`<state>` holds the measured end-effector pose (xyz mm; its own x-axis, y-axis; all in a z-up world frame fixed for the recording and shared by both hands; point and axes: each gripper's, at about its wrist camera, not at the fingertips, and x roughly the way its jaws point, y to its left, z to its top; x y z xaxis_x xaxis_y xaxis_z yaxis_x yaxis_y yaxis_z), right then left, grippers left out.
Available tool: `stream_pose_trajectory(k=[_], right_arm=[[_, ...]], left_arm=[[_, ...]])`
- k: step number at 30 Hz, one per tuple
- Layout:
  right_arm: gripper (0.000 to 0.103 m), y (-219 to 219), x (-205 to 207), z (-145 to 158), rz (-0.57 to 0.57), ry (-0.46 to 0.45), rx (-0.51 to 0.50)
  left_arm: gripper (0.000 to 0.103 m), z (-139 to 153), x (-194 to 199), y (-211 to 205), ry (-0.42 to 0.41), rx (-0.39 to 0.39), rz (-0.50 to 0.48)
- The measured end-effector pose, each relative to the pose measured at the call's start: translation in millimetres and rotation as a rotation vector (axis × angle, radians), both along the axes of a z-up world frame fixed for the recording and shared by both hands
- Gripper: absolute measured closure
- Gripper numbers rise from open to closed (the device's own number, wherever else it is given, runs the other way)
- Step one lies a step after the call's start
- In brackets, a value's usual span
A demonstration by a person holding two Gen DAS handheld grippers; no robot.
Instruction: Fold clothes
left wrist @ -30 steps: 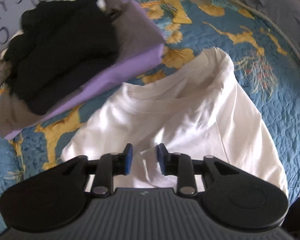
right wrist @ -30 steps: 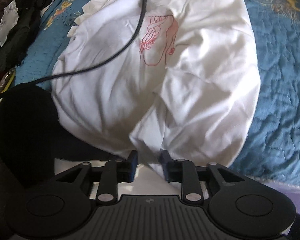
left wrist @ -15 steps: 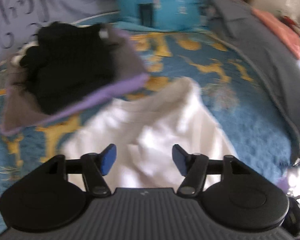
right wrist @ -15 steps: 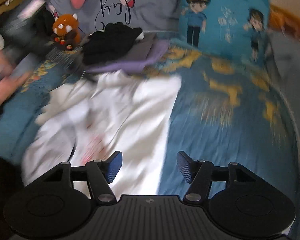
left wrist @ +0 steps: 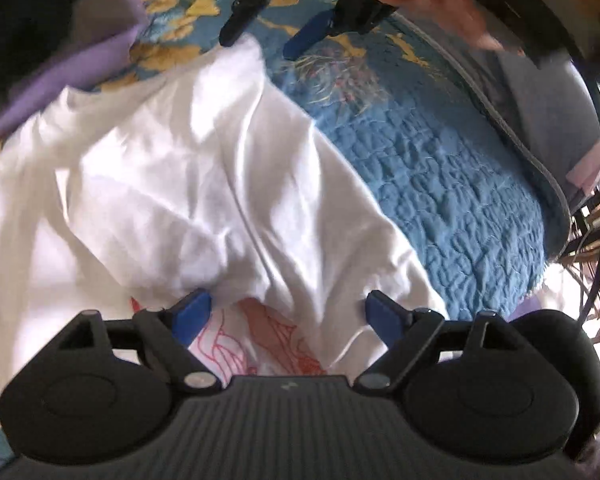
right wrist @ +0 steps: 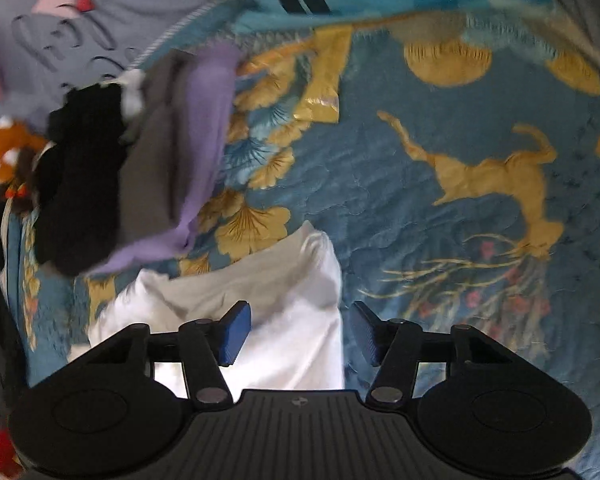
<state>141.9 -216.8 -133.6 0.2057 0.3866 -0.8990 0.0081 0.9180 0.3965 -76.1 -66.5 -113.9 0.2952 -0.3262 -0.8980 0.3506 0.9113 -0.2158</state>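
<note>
White T-shirt (left wrist: 188, 184), crumpled and partly folded over itself, lying on a bed covered by a blue quilt (left wrist: 440, 184) with yellow deer and leaf motifs. A red line drawing printed on the shirt shows at its near edge, between the fingers of the left gripper (left wrist: 286, 316). That gripper hangs just above the cloth with its jaws spread wide, having just been opening; the blue pads (left wrist: 192, 314) press on nothing. Seen from the left wrist, the right gripper (left wrist: 268, 36) is poised over the shirt's far corner, where white cloth meets the quilt, carried by a person's hand (left wrist: 432, 4). Its jaws stand partly apart, having just been closing a little, with only the corner of the shirt below them and nothing clamped. Beyond the shirt sits a stack of folded clothes (right wrist: 140, 176): black on grey on purple. Behind it, a grey pillow (right wrist: 100, 12) and an orange plush toy (right wrist: 4, 152).
</note>
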Motion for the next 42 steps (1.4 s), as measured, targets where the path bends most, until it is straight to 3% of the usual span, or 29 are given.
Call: stream_pose_trajectory(k=[2,4,6,9,12,14,18,23,25,29,32,38,42], right_arm=[[0.064,2.4,6.9,-10.4,-0.032,0.04,0.025],[0.084,5.9,11.1,-17.0,-0.048,0.053,0.014],[0.091,8.1,12.3,-17.5,-0.056,0.041,-0.012],[0.093,7.5,16.3,-12.2,-0.082,0.016,-0.023],[0.093,5.3,28.6,-1.2,-0.114,-0.035,-0.059],[0.092,5.5,36.7,3.2,-0.138,-0.061,-0.099],[0.086,-3.4,34.5,13.6,-0.187,-0.063,0.032],[0.075,-1.5,-8.5,34.7,-0.024,-0.059,0.071],[0.066,-2.8,-24.8,31.5,0.028,-0.028,0.067],[0.066,6.2,-31.4,7.8,0.093,0.036,0.065],[0.066,18.7,-15.5,-1.6,0.071,-0.008,0.06],[0.067,43.6,15.8,-16.4,0.034,-0.041,-0.077],[0.063,34.9,-6.3,7.3,0.029,-0.133,-0.008]], left_arm=[[0.015,-3.0,-0.9,0.4,-0.003,-0.002,-0.005],[0.014,-4.4,-4.8,-3.1,-0.019,0.02,-0.024],[0.013,-5.0,-10.7,-8.5,-0.039,0.051,-0.046],[0.01,-7.2,-22.2,-21.1,-0.077,0.12,-0.093],[0.007,-14.2,-30.7,-33.0,-0.11,0.188,-0.143],[0.005,-16.5,-31.0,-32.9,-0.109,0.189,-0.146],[0.005,-11.7,-27.6,-23.0,-0.098,0.149,-0.119],[0.006,14.6,-28.3,12.6,-0.118,0.056,-0.029],[0.005,25.1,-28.0,33.9,-0.131,0.05,0.023],[0.005,27.7,-13.7,62.2,-0.118,0.075,0.112],[0.005,27.4,-7.6,71.8,-0.142,0.124,0.151],[0.004,24.7,-4.3,90.0,-0.128,0.152,0.204],[0.0,34.0,-2.3,109.9,-0.146,0.148,0.259]])
